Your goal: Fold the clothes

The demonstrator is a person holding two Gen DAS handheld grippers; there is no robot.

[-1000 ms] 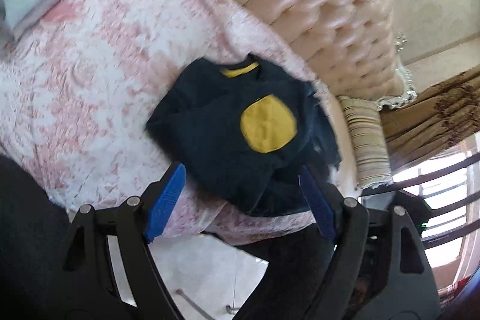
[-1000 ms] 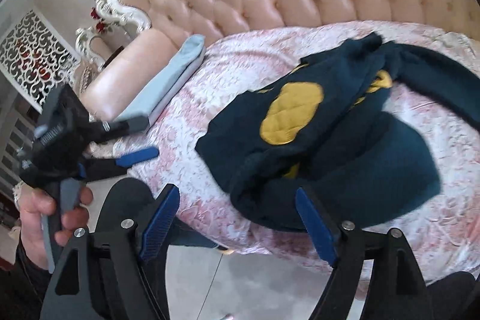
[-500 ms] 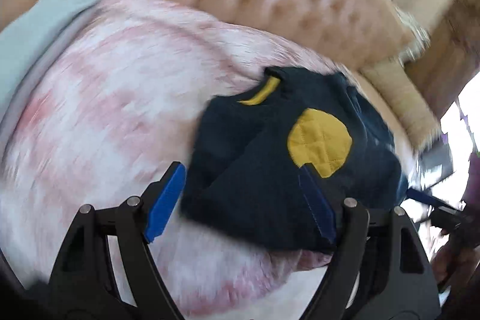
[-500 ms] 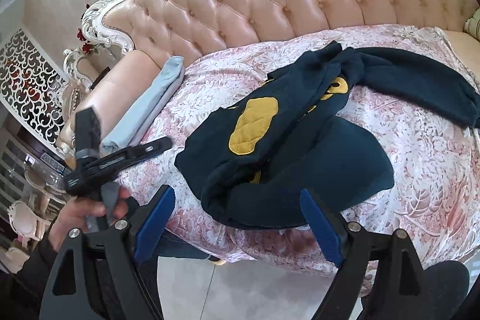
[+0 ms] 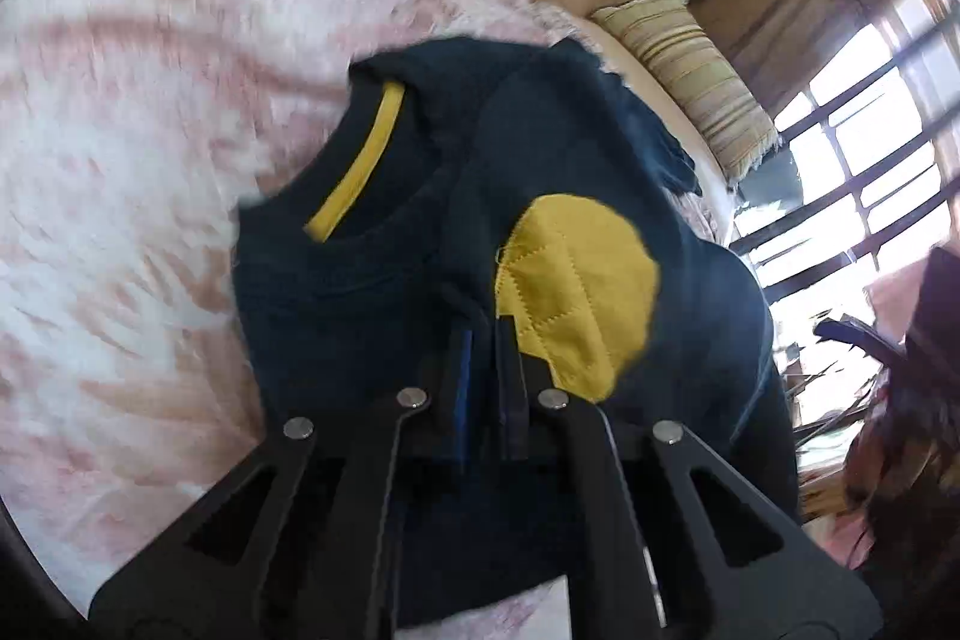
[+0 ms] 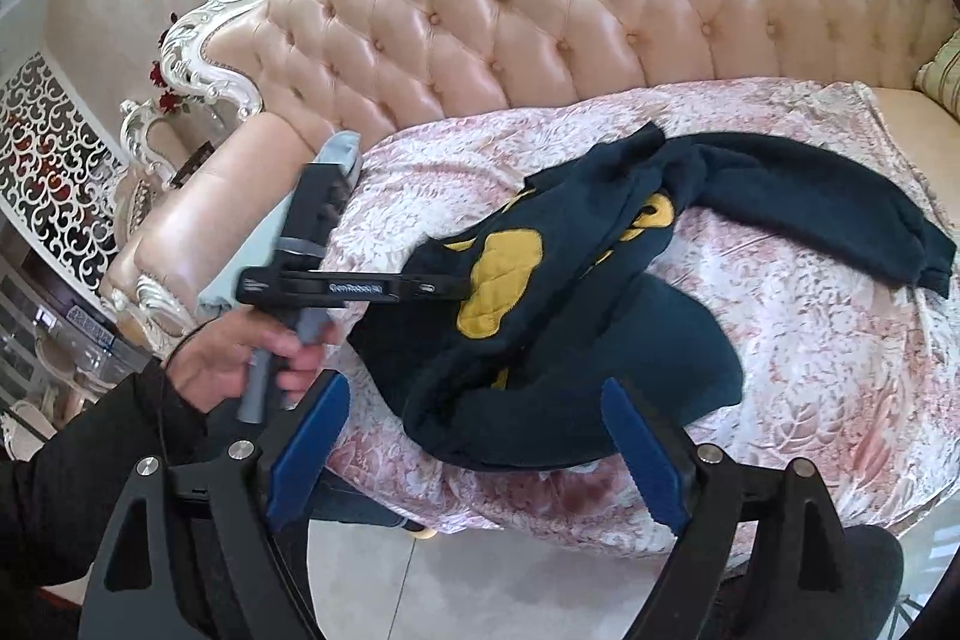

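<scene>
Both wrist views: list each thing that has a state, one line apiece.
Sweater: crumpled on the bed, unfolded, one sleeve stretched out to the side.
Left gripper: jaws shut on sweater fabric beside the yellow patch.
Right gripper: jaws open, nothing between them.
Bedspread: spread over the bed, wrinkled.

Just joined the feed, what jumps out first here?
A crumpled navy sweater with yellow quilted patches sprawls on the pink floral bedspread, in front of a tufted pink leather headboard. The left claw is shut on sweater fabric beside one patch; the right claw hangs open at the near edge.
</scene>
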